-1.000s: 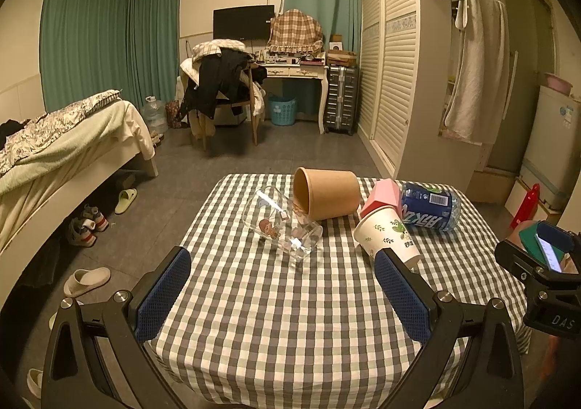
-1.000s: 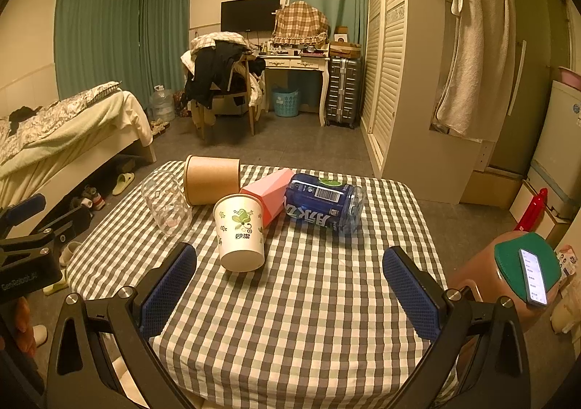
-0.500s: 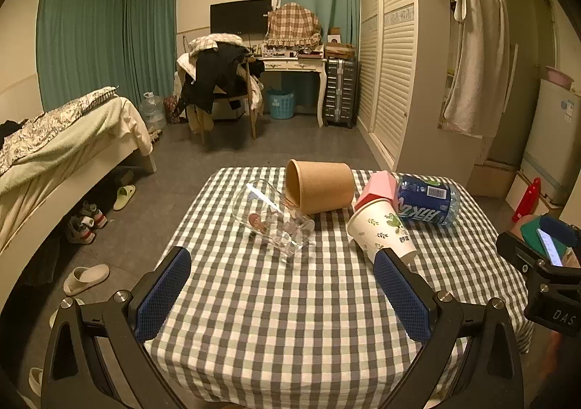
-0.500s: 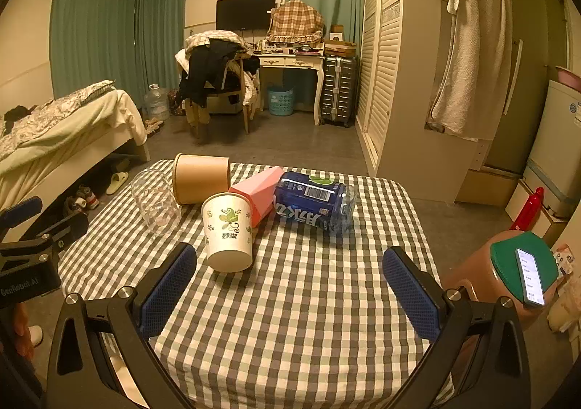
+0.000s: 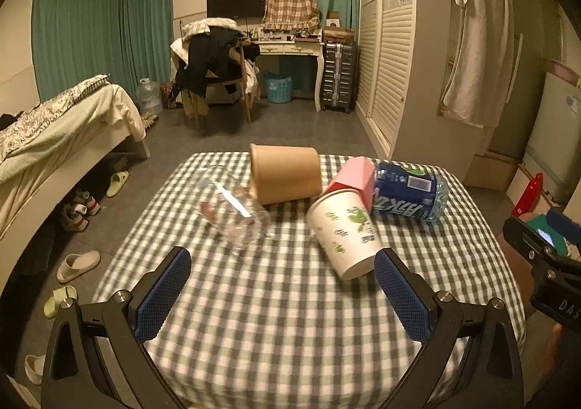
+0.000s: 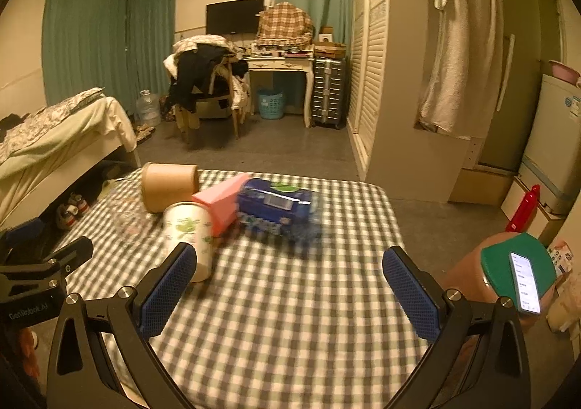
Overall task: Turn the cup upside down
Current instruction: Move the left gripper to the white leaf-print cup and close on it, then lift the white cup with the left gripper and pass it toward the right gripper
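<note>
Left gripper (image 5: 281,285) spread wide, empty; white paper cup (image 5: 343,233) upright just beyond its right finger. Right gripper (image 6: 290,285) likewise agape, empty.

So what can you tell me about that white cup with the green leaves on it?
The white paper cup is printed with green leaf sprigs and some small marks I cannot read. It stands upright on the checked tablecloth, mouth up, looking tilted only through the fisheye lens. The pink carton sits right behind its rim, apparently touching. No gripper holds it; the view is too blurred to show what is inside.
</note>
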